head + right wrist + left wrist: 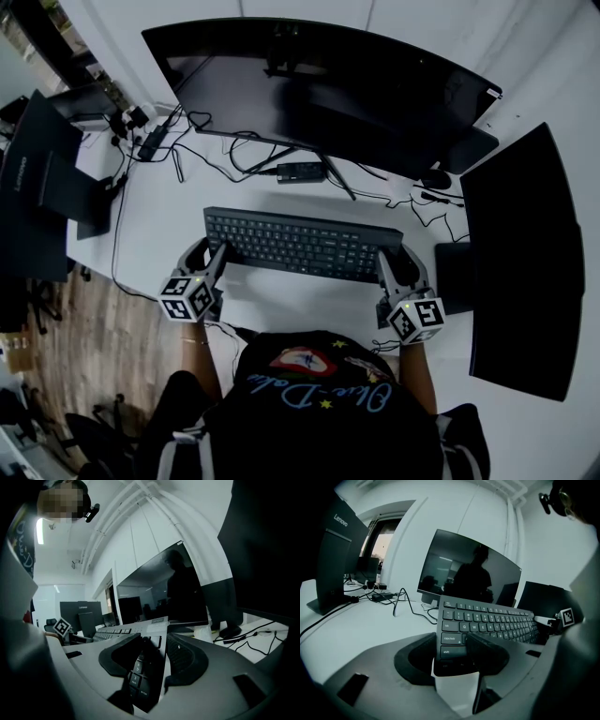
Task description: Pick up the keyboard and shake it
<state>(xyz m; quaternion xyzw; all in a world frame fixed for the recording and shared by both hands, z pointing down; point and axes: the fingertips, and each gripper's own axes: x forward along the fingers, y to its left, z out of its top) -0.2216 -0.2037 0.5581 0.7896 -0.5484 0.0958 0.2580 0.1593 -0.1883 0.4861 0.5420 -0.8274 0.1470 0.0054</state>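
Head view: left gripper (217,251) clamps the left end of the keyboard (300,244), and right gripper (389,259) clamps its right end. The keyboard lies crosswise near the front edge of the desk (155,220), before the curved monitor (319,84).

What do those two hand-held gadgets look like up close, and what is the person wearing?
The left gripper and right gripper match: a smooth grey plastic body ending in two curved fingers lined with black ribbed padding. Each carries a white cube printed with black square markers. The person wears a black shirt with coloured lettering and a patch.
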